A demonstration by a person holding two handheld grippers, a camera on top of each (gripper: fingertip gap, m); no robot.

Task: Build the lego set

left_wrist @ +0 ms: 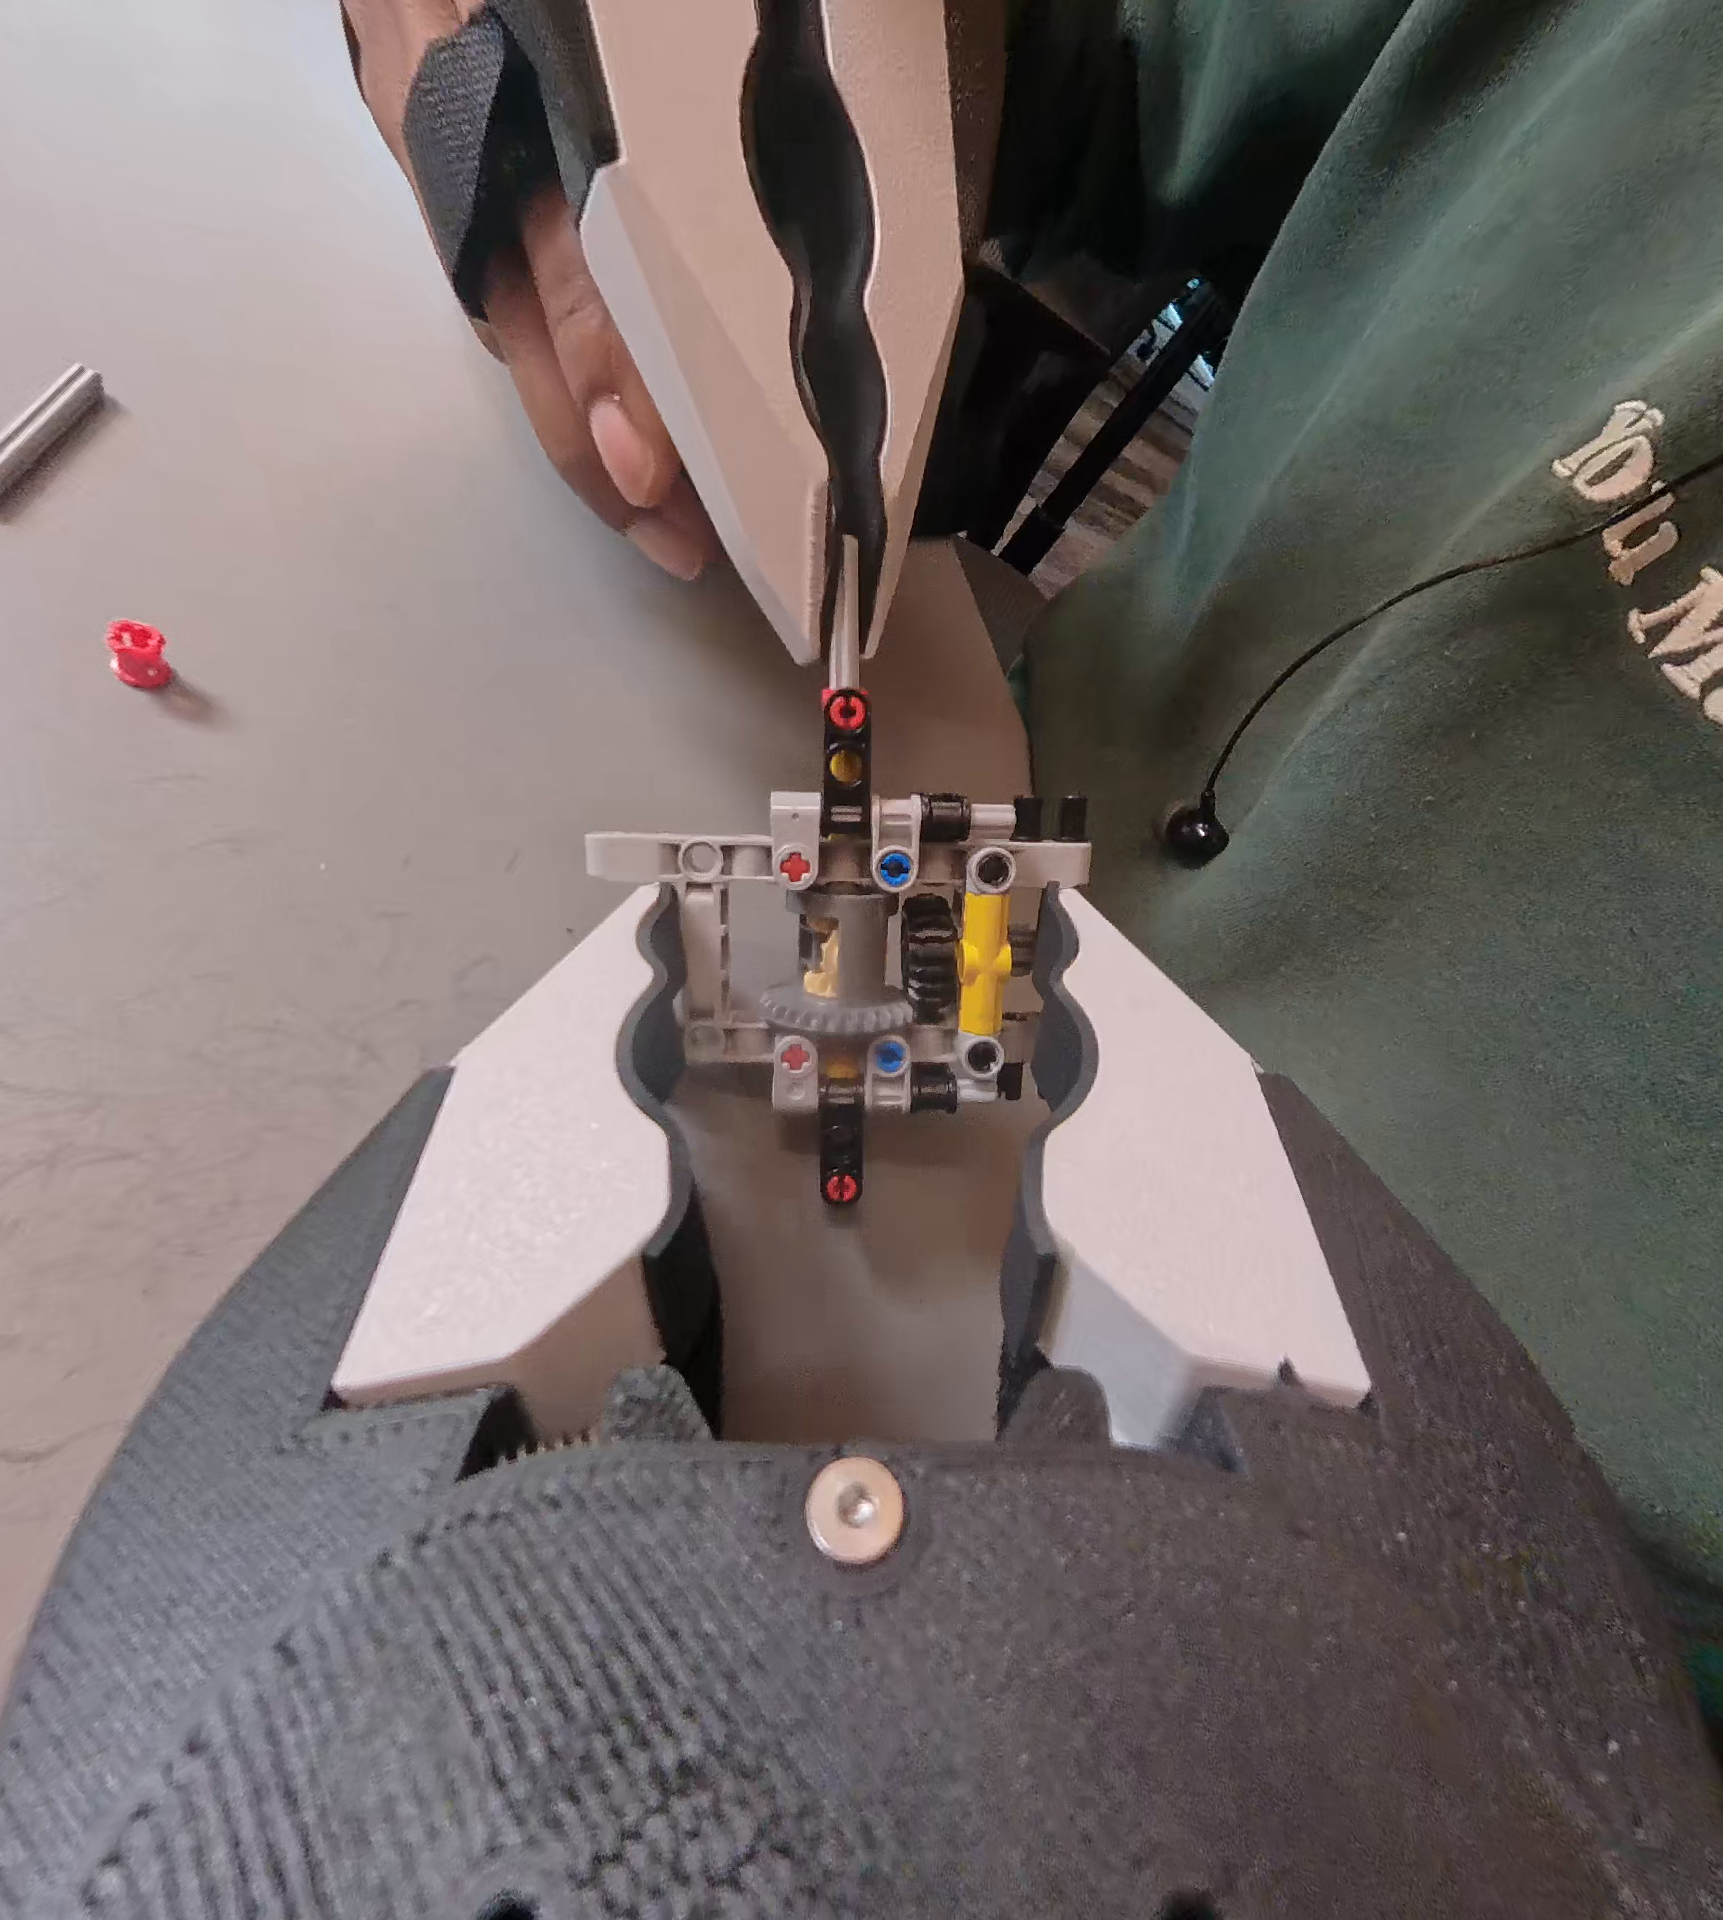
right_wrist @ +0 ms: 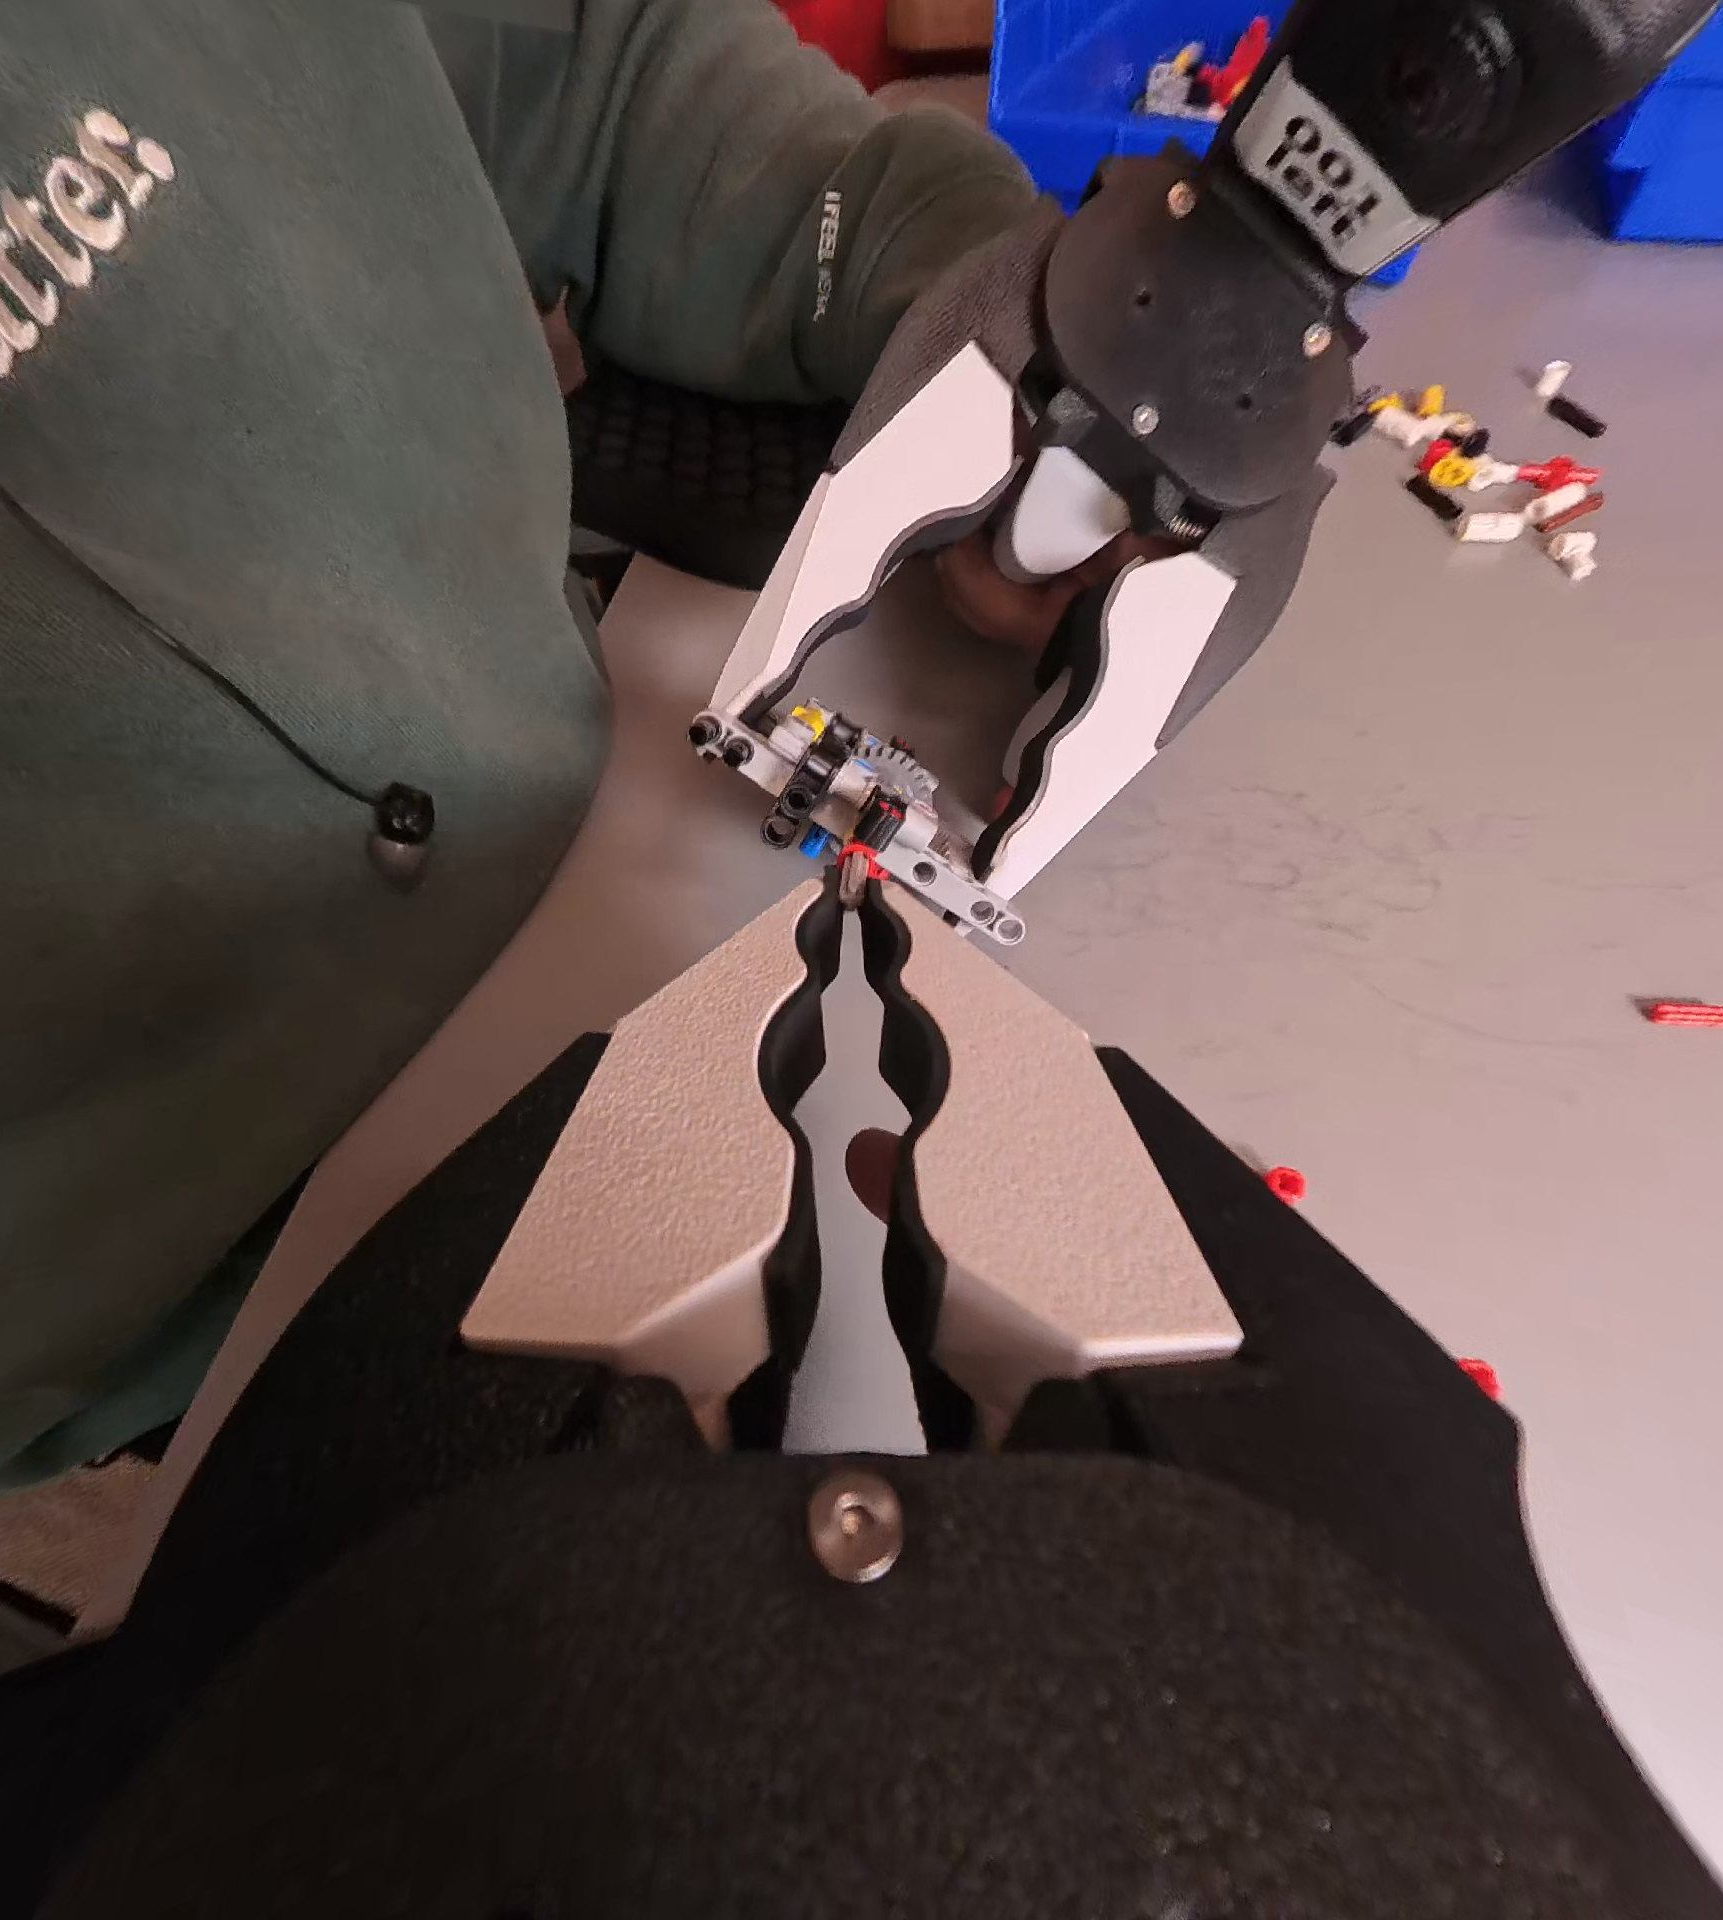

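Left tongs (left_wrist: 852, 935) clamp the boxy geared frame (left_wrist: 836, 940); right tongs (left_wrist: 841, 623) pinch a thin grey axle (left_wrist: 846, 613).

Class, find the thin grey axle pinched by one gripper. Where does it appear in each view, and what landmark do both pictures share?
Left wrist view: axle upper centre, between the right gripper tips, above the lego assembly.
Right wrist view: axle centre, at its own gripper tips, meeting the assembly.
Shared landmark: the assembly's red bush.
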